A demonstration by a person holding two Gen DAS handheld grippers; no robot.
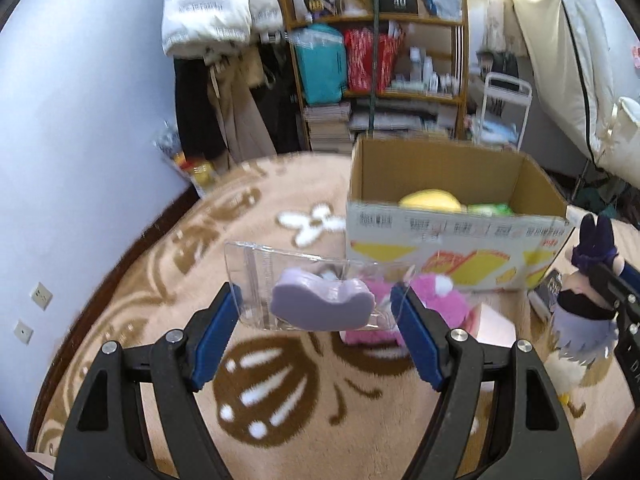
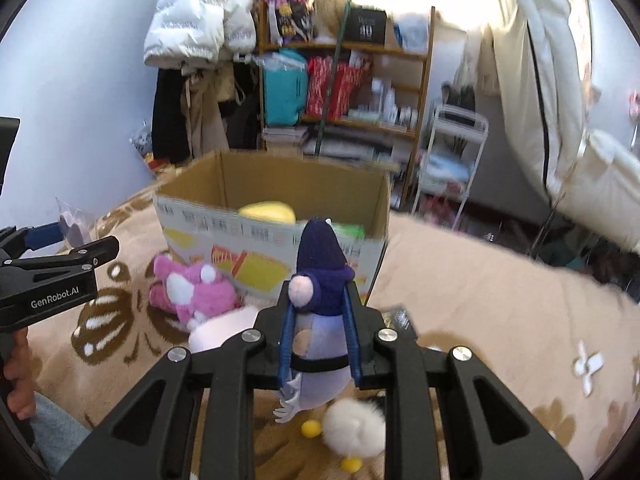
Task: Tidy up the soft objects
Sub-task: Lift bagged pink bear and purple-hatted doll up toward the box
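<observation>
Clamping doll [image 2: 318, 300], right gripper [image 2: 318, 312]; left view shows packaged toy [image 1: 320, 306].

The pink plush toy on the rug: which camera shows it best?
The right wrist view: the pink plush lies in the open beside the box. In the left wrist view the pink plush is half hidden behind the clear packet.

The left gripper [image 1: 318, 312] holds a clear plastic package [image 1: 288, 280] with a lilac soft piece [image 1: 320, 306] between its jaws, which press its two ends. Just beyond the right jaw lies a pink plush [image 1: 432, 300]; farther ahead stands a cardboard box [image 1: 456, 236] on patterned carpet [image 1: 160, 264].
</observation>
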